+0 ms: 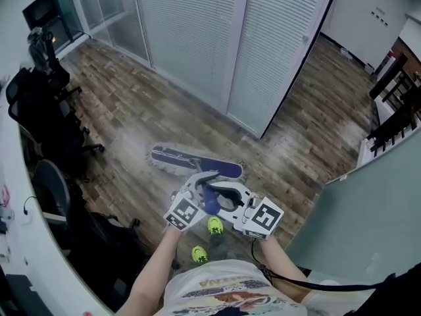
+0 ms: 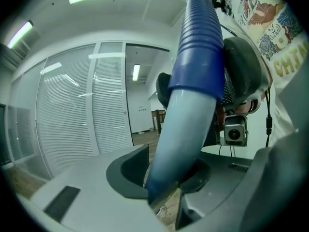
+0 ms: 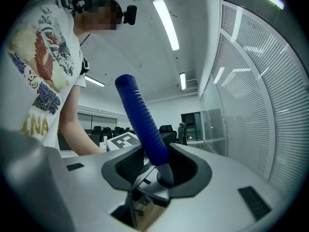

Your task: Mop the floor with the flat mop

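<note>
Flat mop [image 1: 197, 164] handling here comes down to two grips on one handle [image 1: 210, 201]. In the left gripper view, the left gripper [image 2: 164, 178] has its jaws closed round the pale, smooth part of the shaft. That spot is just below the ribbed blue sleeve [image 2: 200, 47], and the shaft fills the hollow between the pads. In the right gripper view, the right gripper [image 3: 157, 173] clamps the lower end of that same sleeve, whose free top stands up above the jaws. From the head view the two grippers face each other, close together in front of the person's waist.

From there the handle slopes down and away to the mop head [image 1: 172, 157], a long purple pad with a pale fringe. It lies flat on the wood-patterned floor [image 1: 131, 104], just ahead of the yellow-green shoes [image 1: 215, 224] and near the slatted partition [image 1: 276, 58]. Black chairs [image 1: 59, 143] stand along the left, well apart from the pad.

The mop looks light, with a stiff shaft. The bare pale section is probably slippery under the pads, while the ribbed sleeve should give a surer hold. The pad looks soft and will likely drag on the boards, so a firm grip with the two holds set a little apart along the handle would steer it better.
</note>
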Tool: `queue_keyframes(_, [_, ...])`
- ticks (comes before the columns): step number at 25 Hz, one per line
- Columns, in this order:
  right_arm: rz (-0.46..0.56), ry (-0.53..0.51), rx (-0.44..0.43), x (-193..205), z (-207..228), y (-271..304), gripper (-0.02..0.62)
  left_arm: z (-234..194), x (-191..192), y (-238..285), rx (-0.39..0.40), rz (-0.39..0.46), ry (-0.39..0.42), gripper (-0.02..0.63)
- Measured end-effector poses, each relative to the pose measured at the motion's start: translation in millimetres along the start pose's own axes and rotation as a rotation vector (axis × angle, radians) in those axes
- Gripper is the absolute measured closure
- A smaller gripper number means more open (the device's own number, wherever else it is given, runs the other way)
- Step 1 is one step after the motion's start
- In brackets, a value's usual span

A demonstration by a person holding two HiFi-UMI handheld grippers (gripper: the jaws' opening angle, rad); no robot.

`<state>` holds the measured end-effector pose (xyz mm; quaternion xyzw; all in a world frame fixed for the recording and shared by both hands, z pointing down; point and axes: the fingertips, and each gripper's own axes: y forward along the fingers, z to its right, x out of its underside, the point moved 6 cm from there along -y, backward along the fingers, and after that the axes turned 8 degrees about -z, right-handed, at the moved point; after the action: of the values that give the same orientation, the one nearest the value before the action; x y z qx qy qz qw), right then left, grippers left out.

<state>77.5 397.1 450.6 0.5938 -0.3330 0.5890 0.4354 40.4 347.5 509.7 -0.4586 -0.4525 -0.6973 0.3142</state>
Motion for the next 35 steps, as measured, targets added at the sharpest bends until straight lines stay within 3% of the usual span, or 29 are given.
queue_keyframes(6, [-0.032, -0.027, -0.015, 23.8, -65.2, -2.7, 0.440, 53.8, 23.8, -34.1, -0.001, -0.006, -0.001, 0.512])
queue_keyframes(11, [-0.036, -0.017, -0.011, 39.2, -82.9, -3.6, 0.436, 70.5, 37.1, -40.6, -0.005, -0.006, 0.012, 0.511])
queue_keyframes(19, [-0.004, 0.022, -0.024, 42.9, -67.3, 0.5, 0.431, 59.4, 36.6, -33.8, -0.004, 0.011, 0.048, 0.518])
queue_keyframes(28, [-0.068, 0.026, -0.092, 61.1, -65.3, 23.5, 0.419, 51.7, 64.1, -37.4, 0.005, -0.021, 0.079, 0.523])
queue_keyframes(35, [-0.072, 0.040, -0.107, 67.7, -28.5, 38.0, 0.411, 19.3, 73.6, -16.6, -0.003, -0.040, 0.085, 0.522])
